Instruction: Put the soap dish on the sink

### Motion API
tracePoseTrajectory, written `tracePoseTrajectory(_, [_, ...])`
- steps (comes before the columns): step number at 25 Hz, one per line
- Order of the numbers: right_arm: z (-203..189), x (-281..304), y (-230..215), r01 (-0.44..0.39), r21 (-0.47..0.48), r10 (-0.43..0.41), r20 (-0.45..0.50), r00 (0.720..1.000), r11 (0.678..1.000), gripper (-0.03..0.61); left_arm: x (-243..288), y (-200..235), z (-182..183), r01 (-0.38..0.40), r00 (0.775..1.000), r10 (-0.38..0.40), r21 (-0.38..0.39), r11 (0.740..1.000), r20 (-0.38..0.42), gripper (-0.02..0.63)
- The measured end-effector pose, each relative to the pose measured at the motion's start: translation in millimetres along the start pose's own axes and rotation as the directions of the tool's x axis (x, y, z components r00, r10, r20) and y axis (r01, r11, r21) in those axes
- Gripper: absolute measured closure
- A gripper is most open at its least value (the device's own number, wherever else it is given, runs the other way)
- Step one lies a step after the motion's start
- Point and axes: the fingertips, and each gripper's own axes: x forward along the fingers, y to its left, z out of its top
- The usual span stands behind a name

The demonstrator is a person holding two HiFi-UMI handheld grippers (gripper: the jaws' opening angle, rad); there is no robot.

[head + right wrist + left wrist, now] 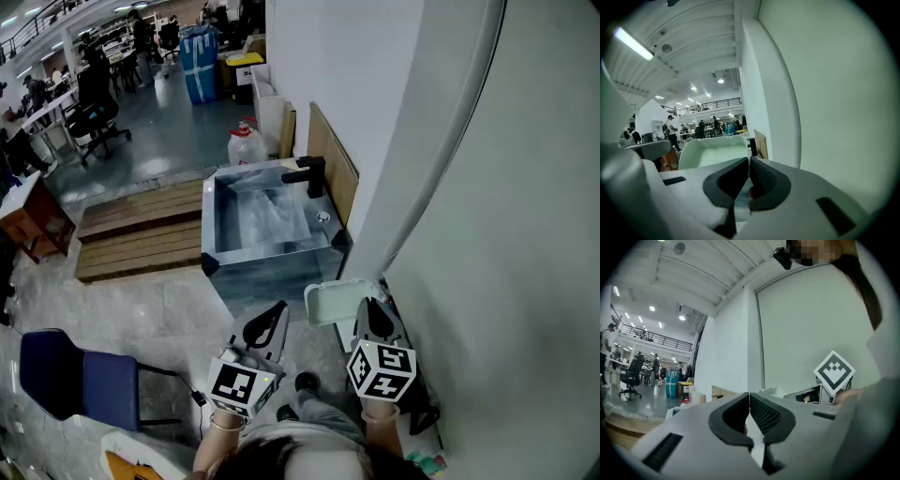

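In the head view the sink (214,251), a grey basin with a black faucet (309,175), stands on the floor ahead of me. The pale green soap dish (334,302) hangs in the air just short of the sink's near right corner. My right gripper (367,306) is shut on the dish's right edge. Through the right gripper view the soap dish (714,151) rises left of the closed jaws of the right gripper (749,160). My left gripper (279,307) is shut and holds nothing, left of the dish. In its own view the left gripper (749,394) has its jaws touching.
A white wall (469,187) runs close along my right. Wooden boards (333,161) lean behind the sink, and a white plastic bag (247,146) lies beyond it. A wooden pallet (141,230) lies left of the sink. A blue chair (80,380) stands at lower left.
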Motion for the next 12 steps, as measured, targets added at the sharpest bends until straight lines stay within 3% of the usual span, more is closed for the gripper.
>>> tracePoseTrajectory(12, [9, 48, -28, 0.019, -0.035, -0.019, -0.009, 1.0, 0.999, 0.545, 49, 23, -4, -0.048, 0.999, 0.048, -0.027, 0.998, 0.004, 0.603])
